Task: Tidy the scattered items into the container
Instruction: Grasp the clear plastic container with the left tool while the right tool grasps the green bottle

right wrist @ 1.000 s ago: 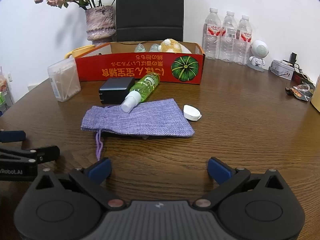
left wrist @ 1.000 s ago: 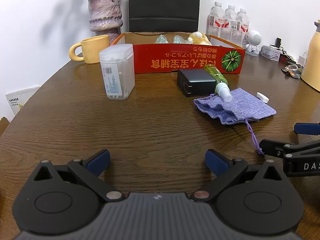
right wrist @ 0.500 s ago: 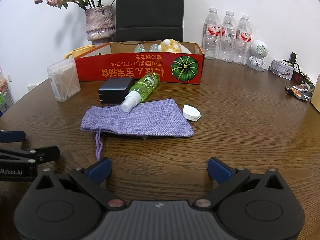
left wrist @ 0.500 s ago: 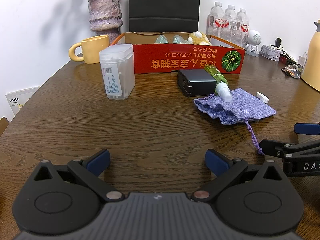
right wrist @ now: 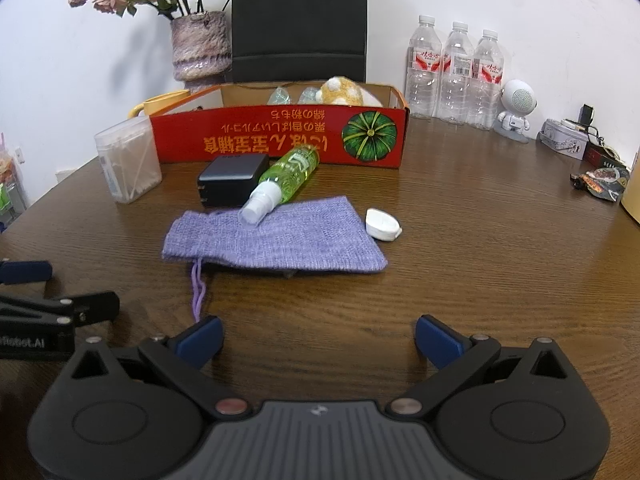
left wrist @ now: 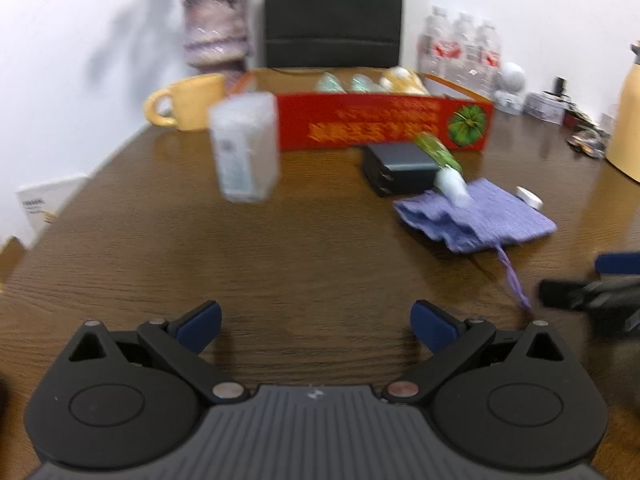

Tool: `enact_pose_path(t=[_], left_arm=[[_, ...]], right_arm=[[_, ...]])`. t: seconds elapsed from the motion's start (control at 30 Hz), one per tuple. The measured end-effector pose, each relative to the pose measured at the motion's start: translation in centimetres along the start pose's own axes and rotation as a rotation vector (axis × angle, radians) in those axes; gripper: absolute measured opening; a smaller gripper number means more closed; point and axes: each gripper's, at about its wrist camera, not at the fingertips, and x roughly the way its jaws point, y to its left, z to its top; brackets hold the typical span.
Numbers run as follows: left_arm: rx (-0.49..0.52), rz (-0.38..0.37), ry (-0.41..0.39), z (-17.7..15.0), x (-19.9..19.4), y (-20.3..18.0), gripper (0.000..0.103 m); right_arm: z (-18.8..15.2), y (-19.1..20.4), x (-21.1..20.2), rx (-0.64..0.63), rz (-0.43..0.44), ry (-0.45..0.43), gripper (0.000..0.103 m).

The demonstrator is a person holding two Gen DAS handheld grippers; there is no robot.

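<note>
Still scattered short of the red cardboard box (right wrist: 280, 136) on the wooden table (right wrist: 480, 240): a purple drawstring pouch (right wrist: 276, 240) lying flat, a green spray bottle (right wrist: 288, 176) on its side with its white nozzle resting on the pouch, a black charger (right wrist: 230, 178) touching the bottle, a small white cap (right wrist: 382, 225) just beside the pouch, and a clear cotton-swab box (right wrist: 128, 160) upright, apart to the left. Held low over bare tabletop, near the pouch's cord: right gripper (right wrist: 318, 338), jaws wide but closing, nothing between them. Likewise wide and empty: left gripper (left wrist: 316, 326). Judged soft, light and limp, the pouch, best pinched at a bunched edge or near the cord. Judged smooth, round and prone to rolling, the bottle, best taken across its mid-body. Judged stiff and blocky, the charger, best taken across its flat sides.
</note>
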Motion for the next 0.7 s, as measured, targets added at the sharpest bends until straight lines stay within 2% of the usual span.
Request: enact_pose_path(t=[0.03, 0.1, 0.13, 0.17, 0.23, 0.3, 0.33, 0.37, 0.43, 0.5, 0.53, 0.57, 0.63, 0.7], left_arm=[[-0.005, 0.011, -0.027, 0.5, -0.5, 0.3, 0.103], [-0.043, -0.028, -0.096, 2.7, -0.9, 1.5, 0.103], [-0.069, -0.025, -0.109, 4.1, -0.2, 2.3, 0.103], [-0.095, -0.021, -0.121, 5.5, 0.4, 3.1, 0.103], [-0.047, 0.046, -0.139, 7.5, 2.4, 3.2, 0.103], [0.014, 0.115, -0.148, 9.1, 4.5, 3.2, 0.103], [0.050, 0.149, -0.147, 9.6, 5.5, 3.1, 0.103], [0.073, 0.143, -0.134, 9.9, 6.6, 3.1, 0.103], [0.054, 0.102, -0.128, 10.2, 7.7, 3.6, 0.103], [0.011, 0.030, -0.108, 10.3, 8.2, 4.1, 0.102], [-0.008, -0.003, -0.096, 10.4, 8.5, 4.3, 0.093], [-0.018, -0.003, -0.083, 10.4, 8.8, 4.5, 0.084], [-0.039, -0.003, -0.057, 10.4, 9.4, 4.8, 0.043], [-0.062, -0.008, -0.043, 10.3, 9.7, 5.3, 0.042]], right_arm=[[0.4, -0.5, -0.7, 0.052, 0.038, 0.002, 0.089], [2.0, -1.9, -1.8, 0.158, 0.159, -0.046, 0.088], [3.1, -2.2, -1.8, 0.182, 0.183, -0.063, 0.088], [4.3, -2.2, -1.5, 0.173, 0.180, -0.070, 0.085], [6.9, -1.3, 0.3, 0.106, 0.140, -0.070, 0.082], [9.4, -0.6, 3.0, 0.073, 0.116, -0.048, 0.072], [10.6, -0.4, 4.5, 0.076, 0.114, -0.030, 0.062], [11.4, -0.5, 5.9, 0.098, 0.140, -0.013, 0.056], [12.7, -0.7, 8.6, 0.145, 0.186, 0.024, 0.048], [13.3, -0.5, 10.6, 0.141, 0.139, 0.058, 0.046], [13.6, -0.4, 11.6, 0.137, 0.113, 0.075, 0.046], [13.7, -0.2, 12.5, 0.123, 0.104, 0.092, 0.047], [13.6, 0.5, 13.6, 0.088, 0.101, 0.114, 0.044], [13.5, 1.5, 14.3, 0.038, 0.082, 0.119, 0.037]])
